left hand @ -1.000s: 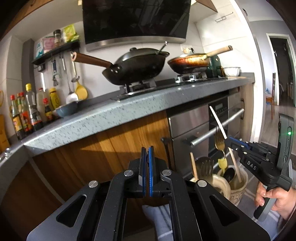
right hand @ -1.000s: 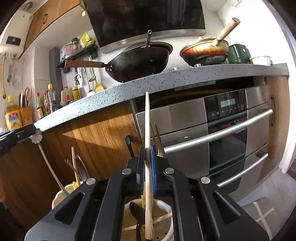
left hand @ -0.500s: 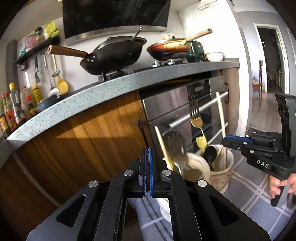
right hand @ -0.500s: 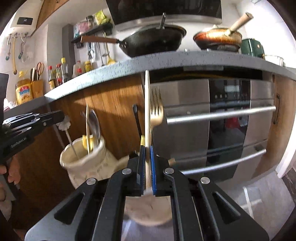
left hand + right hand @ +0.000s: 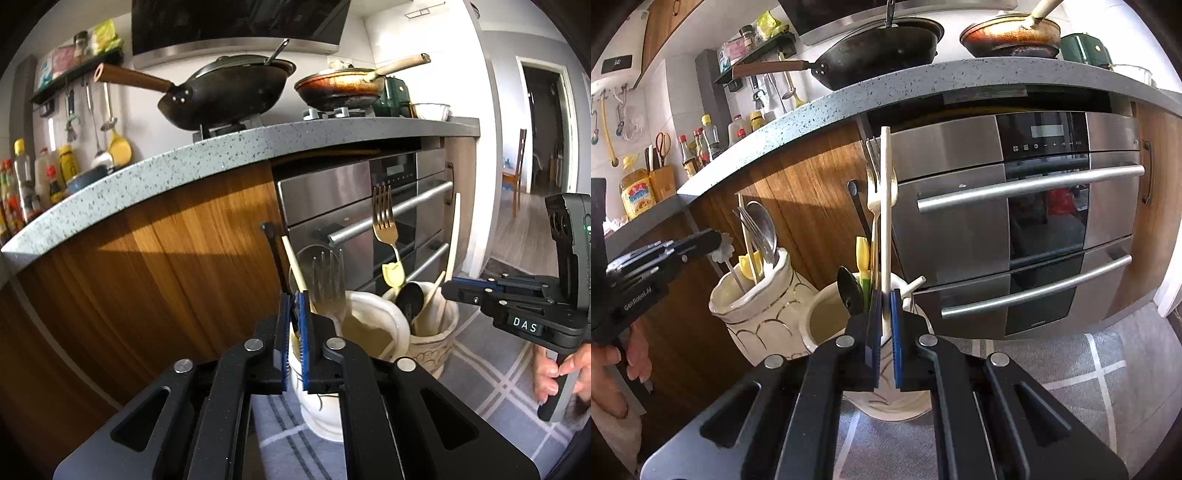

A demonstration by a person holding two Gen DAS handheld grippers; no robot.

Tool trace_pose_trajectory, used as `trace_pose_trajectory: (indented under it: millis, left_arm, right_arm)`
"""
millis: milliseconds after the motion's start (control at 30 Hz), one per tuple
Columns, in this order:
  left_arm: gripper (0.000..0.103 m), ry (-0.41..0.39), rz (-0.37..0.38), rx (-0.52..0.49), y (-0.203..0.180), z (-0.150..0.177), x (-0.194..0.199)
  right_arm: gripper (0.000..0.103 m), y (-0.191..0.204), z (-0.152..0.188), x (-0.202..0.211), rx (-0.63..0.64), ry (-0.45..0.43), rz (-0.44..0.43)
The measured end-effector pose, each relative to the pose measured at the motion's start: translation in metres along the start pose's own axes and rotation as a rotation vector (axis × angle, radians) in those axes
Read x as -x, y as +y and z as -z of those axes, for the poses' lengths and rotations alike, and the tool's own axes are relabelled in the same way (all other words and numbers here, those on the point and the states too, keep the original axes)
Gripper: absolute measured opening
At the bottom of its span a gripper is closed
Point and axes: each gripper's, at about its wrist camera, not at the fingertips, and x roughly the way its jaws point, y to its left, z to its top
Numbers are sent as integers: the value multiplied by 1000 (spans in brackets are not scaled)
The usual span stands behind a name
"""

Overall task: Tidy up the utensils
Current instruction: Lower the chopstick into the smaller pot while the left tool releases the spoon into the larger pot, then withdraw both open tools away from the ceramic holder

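Note:
Two white ceramic utensil holders stand on the floor mat. In the right wrist view the left holder (image 5: 757, 306) has forks, a spoon and a chopstick; the right holder (image 5: 831, 321) has a black spoon, a gold fork and yellow-handled pieces. My right gripper (image 5: 882, 325) is shut on a pale chopstick (image 5: 885, 206), upright over the right holder; it also shows in the left wrist view (image 5: 448, 291). My left gripper (image 5: 293, 332) is shut with nothing seen between its pads, just above the near holder (image 5: 369, 325). In the right wrist view the left gripper (image 5: 716, 238) touches a flower-topped stick.
A wooden cabinet (image 5: 166, 258) and a steel oven (image 5: 1015, 221) with bar handles stand right behind the holders. A speckled counter (image 5: 221, 155) overhangs above, carrying a wok and a frying pan. A grey striped mat (image 5: 1071, 369) covers the floor.
Both grippers have dropped lower and closer to the holders. The chopstick in my right gripper has come down over the right holder.

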Motion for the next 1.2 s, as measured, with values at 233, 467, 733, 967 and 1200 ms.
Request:
trace_pose_trajectory:
  millis: [233, 467, 733, 967, 1200]
  left_arm:
    - [39, -20, 11, 42, 5, 2, 21]
    - [75, -28, 14, 81, 2, 15, 60]
    - [95, -31, 28, 185, -11, 45, 91]
    - [98, -33, -55, 221, -25, 80, 90]
    - [98, -19, -33, 272, -24, 95, 89]
  right_arm:
    - [38, -3, -2, 22, -56, 14, 0]
    - [55, 8, 13, 52, -33, 128, 51]
    - [93, 28, 36, 90, -6, 118, 81]
    - [98, 42, 55, 106, 82, -1, 146]
    - [98, 45, 74, 110, 176, -93, 216]
